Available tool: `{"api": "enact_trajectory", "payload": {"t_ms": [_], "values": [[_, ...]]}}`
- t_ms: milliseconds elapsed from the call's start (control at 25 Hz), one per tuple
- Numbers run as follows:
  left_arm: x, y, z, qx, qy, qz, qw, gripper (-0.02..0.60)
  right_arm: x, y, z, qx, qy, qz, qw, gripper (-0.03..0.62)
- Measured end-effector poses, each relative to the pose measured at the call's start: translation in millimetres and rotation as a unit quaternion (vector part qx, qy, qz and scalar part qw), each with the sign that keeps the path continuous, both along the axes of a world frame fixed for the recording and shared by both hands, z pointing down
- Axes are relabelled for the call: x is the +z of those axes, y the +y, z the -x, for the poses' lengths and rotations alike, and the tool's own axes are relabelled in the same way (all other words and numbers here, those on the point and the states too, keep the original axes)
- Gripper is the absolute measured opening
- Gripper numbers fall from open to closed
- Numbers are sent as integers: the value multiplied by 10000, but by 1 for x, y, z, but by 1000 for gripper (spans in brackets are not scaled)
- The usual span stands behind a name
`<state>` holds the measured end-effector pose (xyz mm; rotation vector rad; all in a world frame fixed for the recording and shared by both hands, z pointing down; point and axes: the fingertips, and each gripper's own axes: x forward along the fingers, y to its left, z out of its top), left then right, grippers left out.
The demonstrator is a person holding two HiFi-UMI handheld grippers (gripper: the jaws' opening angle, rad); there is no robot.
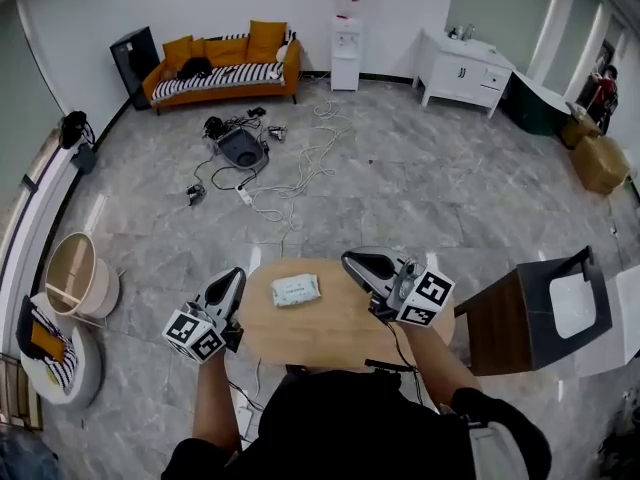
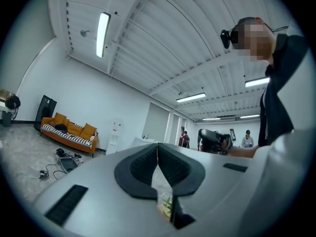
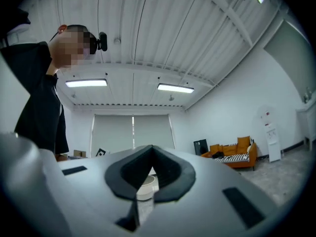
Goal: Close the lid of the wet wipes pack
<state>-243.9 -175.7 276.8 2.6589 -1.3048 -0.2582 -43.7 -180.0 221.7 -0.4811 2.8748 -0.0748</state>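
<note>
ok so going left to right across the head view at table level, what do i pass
round tub → left gripper → wipes pack → right gripper → cabinet

Matt wooden table (image 1: 312, 334) — wipes pack (image 1: 296, 289) probably glossy plastic

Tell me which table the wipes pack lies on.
The round table of light wood, between the left tongs and right tongs; the wipes pack lies on its far part. The brown table at the right, dark-topped, carries no pack.
</note>
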Motion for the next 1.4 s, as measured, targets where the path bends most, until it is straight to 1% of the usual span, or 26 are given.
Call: {"api": "enact_trajectory", "payload": {"t_ms": [160, 280, 440, 600, 720, 880, 1080, 1280, 1400], "values": [[-7, 49, -56, 19, 156, -157, 9998, 17, 8, 57, -37, -428, -110, -4, 9990, 11], [-3, 87, -95, 69, 180, -115, 9997, 17, 15, 87, -69, -554, -252, 73, 9981, 11], [4, 145, -131, 162, 212, 83, 9996, 17, 22, 127, -100, -626, -466, 236, 9967, 11], [4, 186, -159, 267, 172, 141, 9994, 17, 28, 167, -118, -723, -590, 357, 9950, 11], [-2, 209, -174, 432, 220, 52, 9988, 17, 26, 199, -127, -706, -591, 350, 9951, 11], [-5, 247, -190, 690, 318, -77, 9971, 17, 21, 249, -139, -558, -546, 290, 9965, 11], [-7, 328, -203, 898, 468, -277, 9945, 17, 19, 337, -140, -478, -453, 249, 9975, 11], [9, 409, -212, 1000, 496, -193, 9936, 17, 28, 416, -136, -487, -342, 321, 9977, 11], [17, 446, -215, 994, 646, -114, 9929, 17, 31, 451, -132, -589, -285, 397, 9971, 11]]}}
